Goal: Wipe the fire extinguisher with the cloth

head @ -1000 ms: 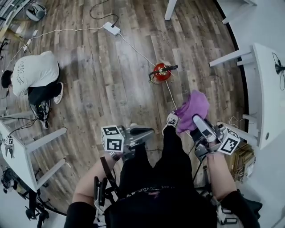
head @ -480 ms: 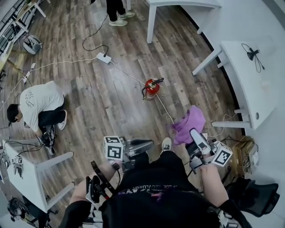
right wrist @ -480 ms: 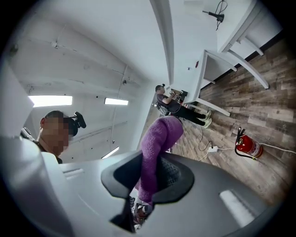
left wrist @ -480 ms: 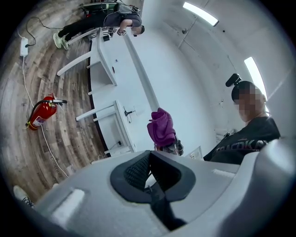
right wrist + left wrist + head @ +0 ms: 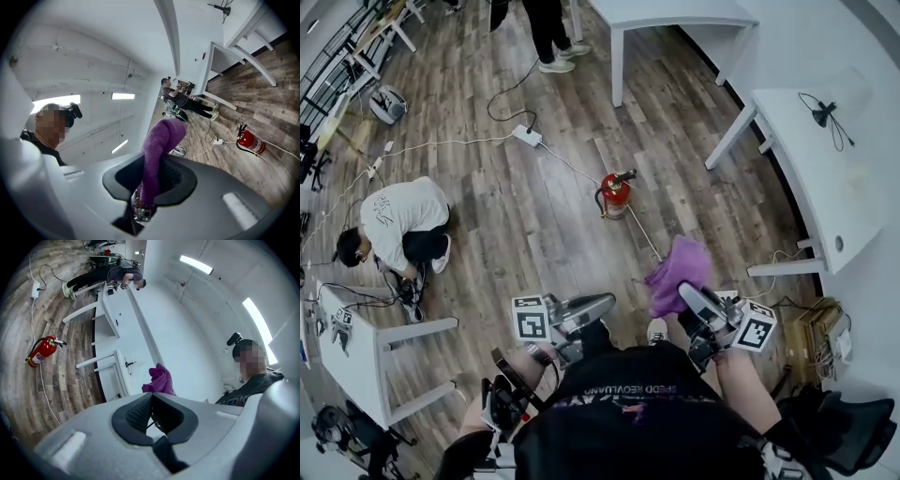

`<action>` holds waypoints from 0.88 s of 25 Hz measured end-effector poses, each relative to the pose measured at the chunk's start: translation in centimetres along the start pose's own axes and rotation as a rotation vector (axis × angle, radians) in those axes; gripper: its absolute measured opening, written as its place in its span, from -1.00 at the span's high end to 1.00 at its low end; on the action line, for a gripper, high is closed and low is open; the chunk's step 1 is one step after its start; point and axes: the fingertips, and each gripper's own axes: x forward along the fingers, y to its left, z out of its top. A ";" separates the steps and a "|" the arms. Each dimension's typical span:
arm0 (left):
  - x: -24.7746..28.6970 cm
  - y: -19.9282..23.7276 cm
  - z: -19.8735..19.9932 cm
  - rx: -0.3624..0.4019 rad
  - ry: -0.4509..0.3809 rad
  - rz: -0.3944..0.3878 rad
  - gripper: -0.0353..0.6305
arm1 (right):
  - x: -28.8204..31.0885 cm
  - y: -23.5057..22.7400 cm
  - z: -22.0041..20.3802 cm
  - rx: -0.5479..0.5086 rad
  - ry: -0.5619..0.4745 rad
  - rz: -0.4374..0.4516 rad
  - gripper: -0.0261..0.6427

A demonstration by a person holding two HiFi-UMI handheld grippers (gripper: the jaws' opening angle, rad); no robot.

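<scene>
A red fire extinguisher (image 5: 616,195) stands upright on the wooden floor, ahead of me, with a black hose and handle on top. It shows small in the left gripper view (image 5: 41,351) and the right gripper view (image 5: 250,141). My right gripper (image 5: 686,298) is shut on a purple cloth (image 5: 675,273), which sticks up from between its jaws (image 5: 159,154). The cloth also shows beyond the left jaws (image 5: 158,380). My left gripper (image 5: 605,302) is shut with nothing in it. Both grippers are held up near my waist, well short of the extinguisher.
A person (image 5: 398,220) crouches on the floor at the left. White tables stand at the right (image 5: 825,178), at the top (image 5: 675,17) and at the lower left (image 5: 356,352). A white power strip (image 5: 527,135) and cables lie on the floor behind the extinguisher. Another person's legs (image 5: 546,33) stand at the top.
The head view has pulled up and back, so the extinguisher looks smaller and farther. Both grippers rose with it, the right still gripping the purple cloth. More of the room and tables came into view.
</scene>
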 end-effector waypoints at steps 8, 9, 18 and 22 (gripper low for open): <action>6.4 -4.9 -8.0 0.043 -0.043 -0.016 0.90 | -7.5 1.5 -1.6 -0.028 0.192 0.076 0.73; 7.1 -5.4 -8.9 0.059 -0.044 -0.014 0.90 | -8.3 1.4 -1.7 -0.024 0.212 0.082 0.73; 8.2 -8.3 -11.9 0.198 -0.036 0.028 0.90 | -10.6 1.9 -2.4 -0.029 0.335 0.123 0.73; 7.9 -9.0 -11.6 0.194 -0.056 0.016 0.90 | -10.2 2.5 -2.7 -0.029 0.362 0.151 0.73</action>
